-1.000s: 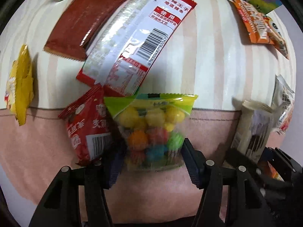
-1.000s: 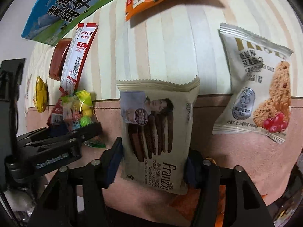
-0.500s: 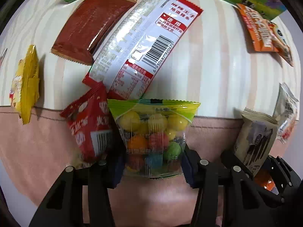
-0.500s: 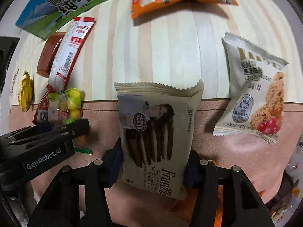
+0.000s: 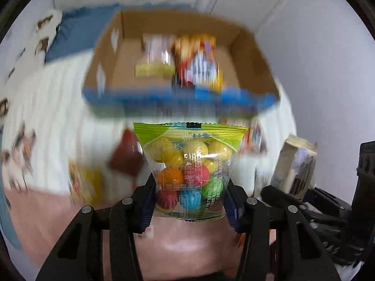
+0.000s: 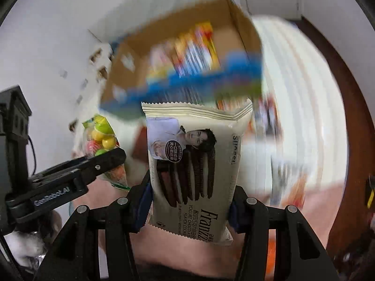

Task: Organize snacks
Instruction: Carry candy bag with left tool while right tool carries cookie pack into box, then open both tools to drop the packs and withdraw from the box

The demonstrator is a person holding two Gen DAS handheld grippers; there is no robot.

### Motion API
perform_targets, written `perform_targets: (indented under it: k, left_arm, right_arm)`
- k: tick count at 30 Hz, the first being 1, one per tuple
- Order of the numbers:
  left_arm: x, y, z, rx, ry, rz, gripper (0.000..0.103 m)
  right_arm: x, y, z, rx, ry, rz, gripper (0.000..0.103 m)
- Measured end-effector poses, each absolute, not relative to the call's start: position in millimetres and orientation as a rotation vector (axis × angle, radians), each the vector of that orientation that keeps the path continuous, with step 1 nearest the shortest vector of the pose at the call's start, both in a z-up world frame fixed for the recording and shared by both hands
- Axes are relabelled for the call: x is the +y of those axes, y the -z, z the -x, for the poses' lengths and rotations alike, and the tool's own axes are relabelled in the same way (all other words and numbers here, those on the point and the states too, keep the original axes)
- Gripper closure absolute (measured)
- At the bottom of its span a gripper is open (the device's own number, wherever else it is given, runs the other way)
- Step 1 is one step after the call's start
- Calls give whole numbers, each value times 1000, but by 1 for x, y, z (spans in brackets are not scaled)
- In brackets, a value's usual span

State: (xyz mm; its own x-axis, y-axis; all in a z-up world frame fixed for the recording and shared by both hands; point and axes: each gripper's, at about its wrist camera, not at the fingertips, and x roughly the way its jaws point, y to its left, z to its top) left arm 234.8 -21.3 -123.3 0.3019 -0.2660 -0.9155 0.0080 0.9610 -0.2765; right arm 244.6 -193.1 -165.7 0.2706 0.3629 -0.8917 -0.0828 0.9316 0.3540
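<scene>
A candy bag (image 5: pixel 190 167) is pinched between the left gripper (image 5: pixel 189 201) fingers. A cookie packet (image 6: pixel 194 171) is clamped between the right gripper (image 6: pixel 190 207) fingers. A blurred cardboard box (image 5: pixel 180 53) is seen beyond both fingertips.

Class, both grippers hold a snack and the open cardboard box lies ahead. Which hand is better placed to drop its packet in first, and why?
Probably the left. The left gripper, shut on the clear bag of coloured candy balls, faces the brown cardboard box squarely. The right gripper, holding the cream Franzzi cookie packet, sees the box skewed, so the margin is small.

Green-topped clear candy bag (image 5: pixel 191 164) holds yellow, orange, red, blue, green balls; cookie packet (image 6: pixel 194 164) is cream.
</scene>
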Motion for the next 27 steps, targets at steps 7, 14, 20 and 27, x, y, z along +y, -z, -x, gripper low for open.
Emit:
perform_targets:
  k: [7,14,20,27]
  left_arm:
    - [27,115,-358,1238,83,175,55]
    - [63,189,-477,1409,-47,127,55]
    - [71,230,-520,1475,-61,102,55]
    - [73,238,-541,1472,-22,143,22]
  right_arm:
    - [-182,126,-392,1194,-239,-112,47]
    - [-170,166,-515,1300,-150,14,47]
    - [-167,208,-563,1372,-107,59,46]
    - [-159,230,-582,1411,-114,54,9]
